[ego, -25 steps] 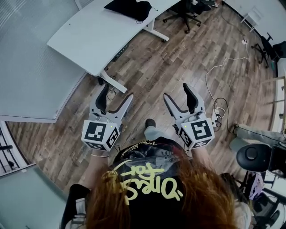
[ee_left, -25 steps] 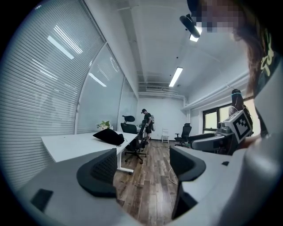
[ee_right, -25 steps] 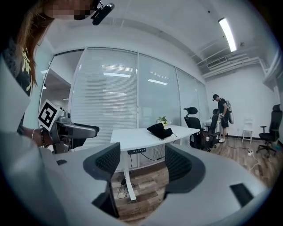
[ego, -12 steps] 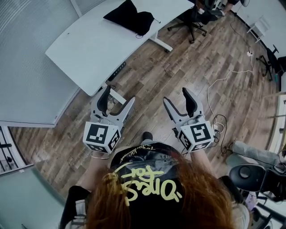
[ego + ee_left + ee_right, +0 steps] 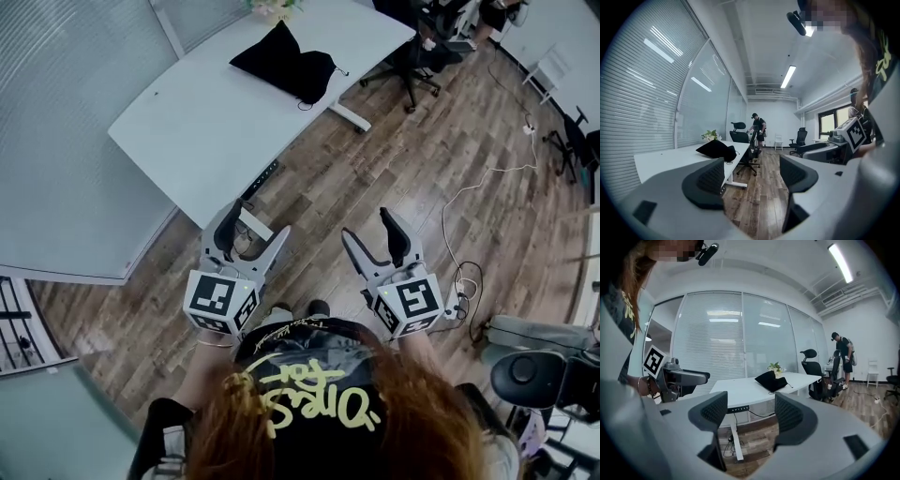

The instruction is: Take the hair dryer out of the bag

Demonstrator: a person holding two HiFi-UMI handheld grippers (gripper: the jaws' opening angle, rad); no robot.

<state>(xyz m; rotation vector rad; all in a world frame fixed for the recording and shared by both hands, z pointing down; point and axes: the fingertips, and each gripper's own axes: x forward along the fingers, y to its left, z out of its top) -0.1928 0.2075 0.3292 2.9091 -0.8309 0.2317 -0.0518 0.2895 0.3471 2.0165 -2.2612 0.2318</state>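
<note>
Nothing done yet, imo. The black soft cloth drawstring bag (image 5: 284,63) lies on the curved white desk (image 5: 202,131); hair dryer not visible, prob inside. My left gripper (image 5: 253,225) & right gripper (image 5: 368,227) both gape wide, empty, well apart from the bag. All left to do.

1. Bag (image 5: 286,61), upper centre of the head view: plain black, noted against a plain white table (image 5: 206,122).
2. Floor (image 5: 403,159): brown wood planks with a streaked grain, laid in staggered strips.
3. Left gripper (image 5: 253,217) and right gripper (image 5: 367,225): pale grey shells, with black ribbed inner faces on the jaws. The cubes are recorded as white, patterned with black square markers.
4. Person's top (image 5: 309,375), lower centre: black, with yellow scrawled lettering. Hair (image 5: 375,431): reddish-brown.
5. Cable (image 5: 478,183), right side: white.
6. Office chair (image 5: 412,56), top: black.
</note>
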